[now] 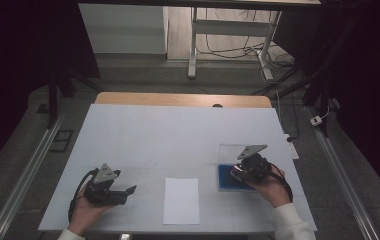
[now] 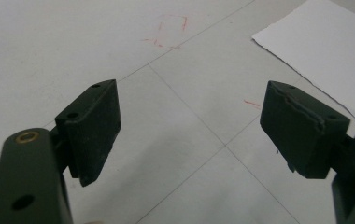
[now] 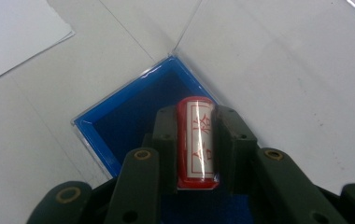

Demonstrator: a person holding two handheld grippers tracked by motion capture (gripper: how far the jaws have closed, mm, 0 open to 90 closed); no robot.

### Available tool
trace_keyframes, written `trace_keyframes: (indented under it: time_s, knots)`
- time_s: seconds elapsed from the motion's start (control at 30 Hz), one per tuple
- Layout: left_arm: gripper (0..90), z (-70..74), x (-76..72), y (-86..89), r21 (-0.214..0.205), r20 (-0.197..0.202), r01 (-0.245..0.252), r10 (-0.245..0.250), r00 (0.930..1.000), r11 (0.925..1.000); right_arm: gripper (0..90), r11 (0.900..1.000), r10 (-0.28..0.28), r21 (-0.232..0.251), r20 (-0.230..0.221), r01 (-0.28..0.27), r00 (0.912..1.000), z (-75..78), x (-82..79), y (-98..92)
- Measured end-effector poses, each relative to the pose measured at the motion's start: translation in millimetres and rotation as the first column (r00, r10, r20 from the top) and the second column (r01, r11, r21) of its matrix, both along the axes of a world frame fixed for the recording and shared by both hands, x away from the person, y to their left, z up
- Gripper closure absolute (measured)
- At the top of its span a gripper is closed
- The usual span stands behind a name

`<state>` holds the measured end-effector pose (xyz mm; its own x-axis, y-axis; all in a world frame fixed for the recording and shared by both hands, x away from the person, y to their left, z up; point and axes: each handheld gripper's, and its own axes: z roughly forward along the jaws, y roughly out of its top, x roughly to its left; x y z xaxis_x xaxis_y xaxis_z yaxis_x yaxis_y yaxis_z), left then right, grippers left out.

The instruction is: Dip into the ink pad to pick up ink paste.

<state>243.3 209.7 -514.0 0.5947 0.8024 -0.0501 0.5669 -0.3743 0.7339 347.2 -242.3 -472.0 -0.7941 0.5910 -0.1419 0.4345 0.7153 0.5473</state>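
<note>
My right gripper (image 3: 195, 122) is shut on a red cylinder stamp (image 3: 197, 144) with a white label and red characters. The stamp lies lengthwise between the jaws, over a blue ink pad box (image 3: 124, 121) whose clear lid (image 3: 241, 42) lies open behind it. In the high view the right gripper (image 1: 239, 173) is at the table's right, over the blue box (image 1: 224, 179). My left gripper (image 1: 129, 191) rests low at the front left. Its jaws (image 2: 189, 126) stand wide apart with only bare table between them.
A white sheet of paper (image 1: 181, 200) lies at the front middle between both hands, with its corner (image 2: 325, 51) just ahead of the left jaws. Faint red marks (image 2: 166, 32) and thin grid lines cross the white table cover (image 1: 168, 135).
</note>
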Motion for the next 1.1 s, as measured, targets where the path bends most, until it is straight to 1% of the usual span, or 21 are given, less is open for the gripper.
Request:
trace_keyframes:
  time_s: [0.17,0.33,0.4,0.43,0.47,0.5,0.53,0.57,0.6,0.67,0.73,0.8,0.9,0.97,1.07,1.1]
  knots:
    - [20.8,0.2,-0.1,-0.1,-0.004,0.001,-0.001,0.001,1.0000,1.0000,71.1,1.0000,-0.002,-0.003,0.003,0.002,1.0000,-0.1,-0.6,0.3]
    - [20.8,0.6,-0.3,0.4,-0.002,0.004,-0.003,0.003,1.0000,1.0000,71.0,1.0000,0.001,0.005,0.005,-0.001,1.0000,-0.4,-0.9,-0.3]
    - [20.8,0.8,-0.6,0.9,-0.004,0.006,-0.003,0.003,1.0000,1.0000,70.7,1.0000,0.006,-0.005,0.015,-0.006,0.9999,0.4,-1.5,0.4]
    - [20.8,0.6,-0.7,1.2,-0.003,0.007,-0.002,0.003,1.0000,1.0000,70.6,1.0000,0.008,0.001,0.019,-0.008,0.9998,1.9,-1.9,0.3]
    - [20.8,0.4,-0.6,1.3,-0.002,0.006,-0.001,0.001,1.0000,1.0000,70.5,0.9998,0.010,0.019,0.017,-0.010,0.9998,6.0,-2.1,-1.6]
    - [20.8,0.0,-0.3,1.5,-0.001,0.006,0.001,-0.001,1.0000,1.0000,70.5,0.9999,0.008,0.011,0.016,-0.008,0.9998,8.0,-2.0,-2.5]
    - [20.8,-0.2,0.0,1.3,0.001,0.005,0.002,-0.002,1.0000,1.0000,70.5,0.9996,-0.005,0.026,0.030,0.004,0.9996,11.9,-2.8,-5.2]
    - [20.8,-0.4,0.2,1.2,0.002,0.004,0.003,-0.003,1.0000,1.0000,70.5,0.9973,-0.015,0.072,0.036,0.012,0.9992,16.3,-3.2,-8.6]
    - [20.8,-0.3,0.3,1.2,0.001,0.005,0.003,-0.003,1.0000,1.0000,70.5,0.9947,-0.012,0.103,0.036,0.008,0.9993,20.6,-3.6,-11.5]
    - [20.7,-0.4,0.4,1.1,0.001,0.005,0.004,-0.004,1.0000,1.0000,70.5,0.9934,-0.017,0.114,0.059,0.010,0.9981,26.6,-5.1,-15.0]
    - [20.8,-0.5,0.1,1.1,0.001,0.004,0.004,-0.004,1.0000,1.0000,70.5,0.9879,-0.031,0.154,0.059,0.021,0.9978,30.1,-6.9,-18.5]
    - [20.7,-0.2,-0.5,1.1,0.000,0.005,0.002,-0.002,1.0000,1.0000,70.5,0.9854,-0.038,0.168,0.065,0.026,0.9972,31.8,-7.2,-21.9]
    - [20.8,0.1,-0.6,1.3,-0.001,0.008,-0.001,0.001,1.0000,1.0000,70.4,0.9801,-0.045,0.196,0.059,0.033,0.9973,32.9,-8.4,-25.0]
    - [20.8,0.1,-0.3,1.7,-0.001,0.007,-0.002,0.002,1.0000,1.0000,70.4,0.9797,-0.041,0.198,0.066,0.027,0.9970,34.0,-8.8,-26.5]
    - [20.8,0.0,-0.2,2.0,-0.002,0.007,-0.004,0.004,1.0000,1.0000,70.4,0.9749,-0.042,0.221,0.072,0.025,0.9965,36.4,-9.6,-27.5]
    - [20.7,0.0,-0.2,2.1,-0.003,0.008,-0.003,0.003,1.0000,1.0000,70.4,0.9747,-0.040,0.223,0.078,0.021,0.9962,37.1,-9.9,-27.6]
